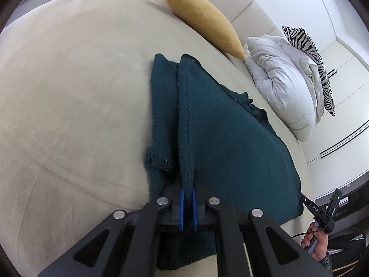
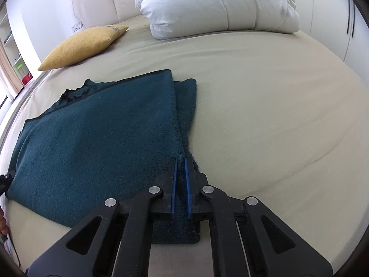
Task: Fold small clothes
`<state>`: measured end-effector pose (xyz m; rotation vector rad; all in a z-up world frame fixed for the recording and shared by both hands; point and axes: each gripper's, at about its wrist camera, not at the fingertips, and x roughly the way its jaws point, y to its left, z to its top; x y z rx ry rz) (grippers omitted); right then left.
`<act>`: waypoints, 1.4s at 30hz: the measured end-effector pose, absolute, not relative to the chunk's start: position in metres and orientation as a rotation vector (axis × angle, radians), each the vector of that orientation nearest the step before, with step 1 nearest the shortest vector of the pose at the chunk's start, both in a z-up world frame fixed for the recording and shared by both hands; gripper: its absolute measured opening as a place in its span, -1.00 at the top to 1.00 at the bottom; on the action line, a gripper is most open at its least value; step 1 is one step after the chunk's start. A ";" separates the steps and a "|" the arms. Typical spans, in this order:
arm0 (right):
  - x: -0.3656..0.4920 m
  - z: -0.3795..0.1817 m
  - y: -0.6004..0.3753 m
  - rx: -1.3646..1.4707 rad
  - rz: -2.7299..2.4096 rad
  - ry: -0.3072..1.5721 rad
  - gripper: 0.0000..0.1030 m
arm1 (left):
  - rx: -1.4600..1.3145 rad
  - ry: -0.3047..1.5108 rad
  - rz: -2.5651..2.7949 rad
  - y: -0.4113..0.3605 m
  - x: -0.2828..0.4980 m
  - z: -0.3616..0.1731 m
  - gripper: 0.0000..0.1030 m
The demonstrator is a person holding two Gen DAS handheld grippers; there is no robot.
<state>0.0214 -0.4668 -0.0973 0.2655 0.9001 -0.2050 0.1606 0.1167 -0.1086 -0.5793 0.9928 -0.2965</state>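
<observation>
One teal knit sweater (image 1: pixel 230 138) lies flat on the beige bed sheet (image 1: pixel 69 92), partly folded, with a narrower layer showing beside its folded long edge and the collar visible at the far side. Two grippers are on it, one in each of your hands. Your left gripper (image 1: pixel 187 180) is clamped on a raised ridge of the sweater's edge; the blue pads (image 1: pixel 181 207) press the knit from both sides. Your right gripper (image 2: pixel 181 168) has its jaws drawn in on another corner of the same sweater, with knit fabric standing between its blue pads; no earlier frame to compare. In the left wrist view your right hand (image 1: pixel 316 242) shows at the lower right edge, wrapped around its gripper handle with a cable trailing. Count of soft items at the head of the bed: one mustard cushion (image 2: pixel 83 46), one zebra-print cushion (image 1: pixel 311 53), one bundled white duvet (image 2: pixel 219 7). No containers are in either view.
</observation>
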 end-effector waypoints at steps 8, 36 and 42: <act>0.021 -0.097 -0.471 0.278 -0.205 0.921 0.80 | -0.629 0.986 -0.286 0.126 0.154 -0.101 0.74; 0.192 -0.151 -0.474 0.924 0.226 0.770 0.49 | -0.344 0.806 -0.287 0.058 0.269 -0.098 0.23; 0.154 -0.143 -0.534 0.940 -0.073 0.683 0.40 | -0.396 0.819 -0.300 0.068 0.264 -0.097 0.22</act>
